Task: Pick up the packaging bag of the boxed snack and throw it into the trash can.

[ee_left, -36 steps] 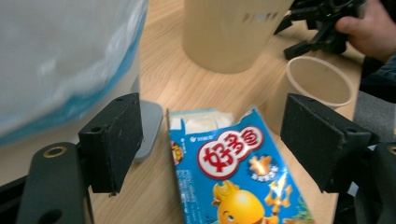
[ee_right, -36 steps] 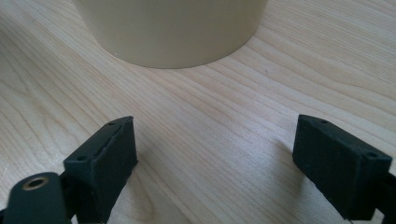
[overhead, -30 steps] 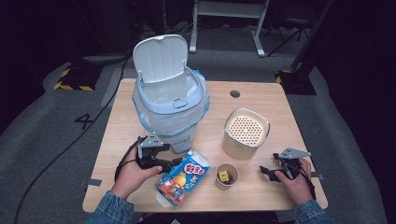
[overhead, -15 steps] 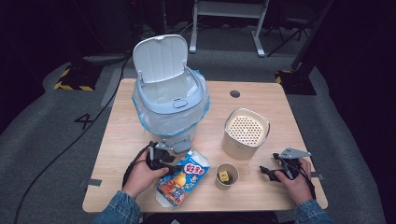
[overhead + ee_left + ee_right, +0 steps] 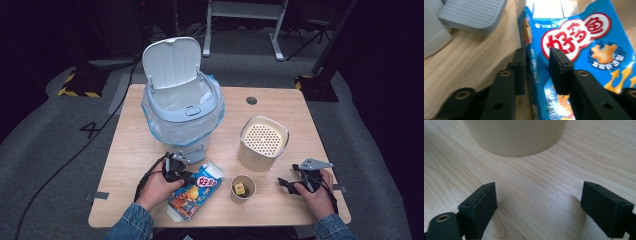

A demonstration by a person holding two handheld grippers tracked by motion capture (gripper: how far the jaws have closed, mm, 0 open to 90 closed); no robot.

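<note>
Left gripper (image 5: 186,175) sat at lower centre-left of the high view, its jaws having just been closing; in the left gripper view they straddled one edge of the blue snack box (image 5: 574,45), one pad on the side wall, the other on the printed face, appearing to pinch it. The box lay flat on the light wooden table (image 5: 130,170), near the front edge. Right gripper (image 5: 284,183) rested at lower right, jaws spread wide over bare wood. Between the two stood a small paper cup (image 5: 243,188); behind it, a cream perforated canister (image 5: 263,142). A lidded bin (image 5: 182,112) with its lid up occupied upper centre-left. Beyond the table: grey carpeted floor (image 5: 50,150), dark room, hazard tape (image 5: 75,92) at upper left.
</note>
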